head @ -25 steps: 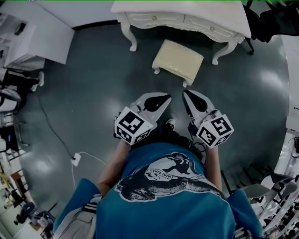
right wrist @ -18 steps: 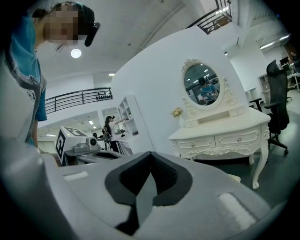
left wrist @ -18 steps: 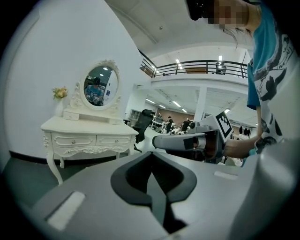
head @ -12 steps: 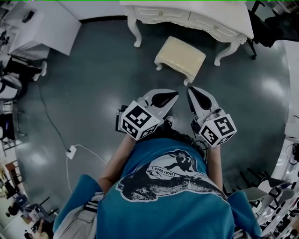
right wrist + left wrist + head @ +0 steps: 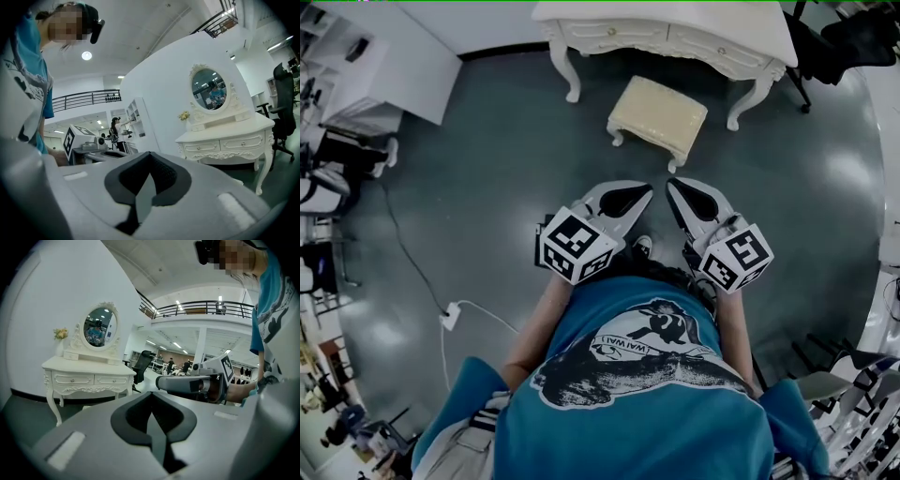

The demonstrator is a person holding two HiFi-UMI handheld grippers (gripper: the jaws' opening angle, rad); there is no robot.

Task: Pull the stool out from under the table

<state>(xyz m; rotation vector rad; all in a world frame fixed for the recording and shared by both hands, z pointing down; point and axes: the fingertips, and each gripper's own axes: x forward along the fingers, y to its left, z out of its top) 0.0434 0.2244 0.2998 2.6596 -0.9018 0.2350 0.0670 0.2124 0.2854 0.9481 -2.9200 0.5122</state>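
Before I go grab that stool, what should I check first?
1. Left tongs empty: ok, shut on nothing.
2. Right tongs empty: ok, shut on nothing.
3. Tongs open for a grab: not ok, both are shut.
4. Stool touched: not ok, neither tongs is on it.
5. Path to the stool: ok, only bare floor shows on the way.
6. Stool's far edge under the table: cannot tell from above.
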